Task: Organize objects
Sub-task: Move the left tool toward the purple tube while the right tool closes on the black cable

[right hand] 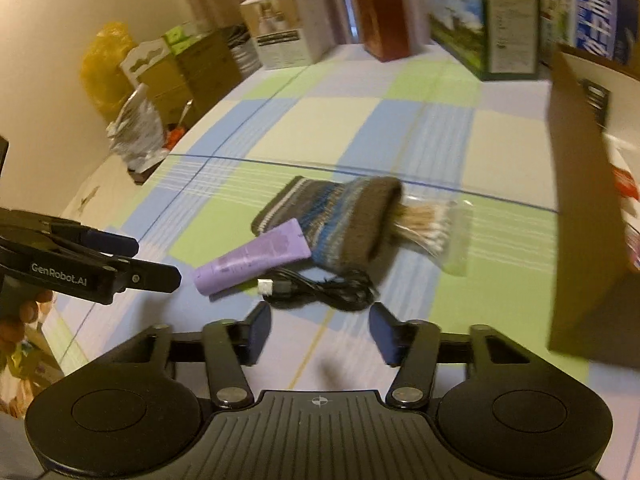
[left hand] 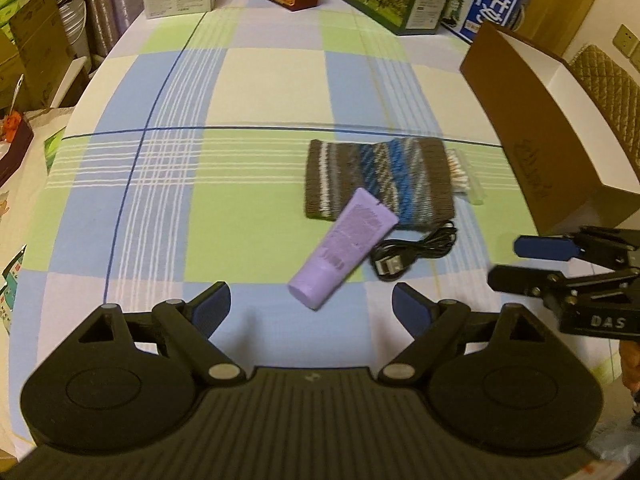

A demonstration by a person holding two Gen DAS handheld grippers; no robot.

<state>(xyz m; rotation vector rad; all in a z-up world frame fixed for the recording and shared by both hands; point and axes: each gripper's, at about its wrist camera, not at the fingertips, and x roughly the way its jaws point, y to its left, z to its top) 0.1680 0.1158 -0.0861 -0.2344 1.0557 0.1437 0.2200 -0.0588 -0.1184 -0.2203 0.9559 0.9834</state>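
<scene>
Both grippers spread, holding nothing, above a checked tablecloth [left hand: 248,80].
Open cloth fills frame left; brown box [left hand: 532,120] walls the right edge. Centre: knitted pouch [left hand: 380,180], purple tube [left hand: 344,248], black cable [left hand: 416,254]. Left gripper [left hand: 311,308], right gripper [right hand: 318,334]; the right view alone shows the cotton swabs [right hand: 428,226] clearly.

Warm, dim indoor light, yellow-orange cast on walls. Soft shadows under purple tube [left hand: 343,245] and black cable [left hand: 412,254] on bench cloth [left hand: 248,92]. Strong fisheye bending at edges, dark vignette in corners. Left wrist view fairly sharp. Right wrist view motion-blurred: knitted pouch [right hand: 332,220], cotton swab bag [right hand: 432,228] and cardboard box [right hand: 580,216] smeared. No harsh glare.
</scene>
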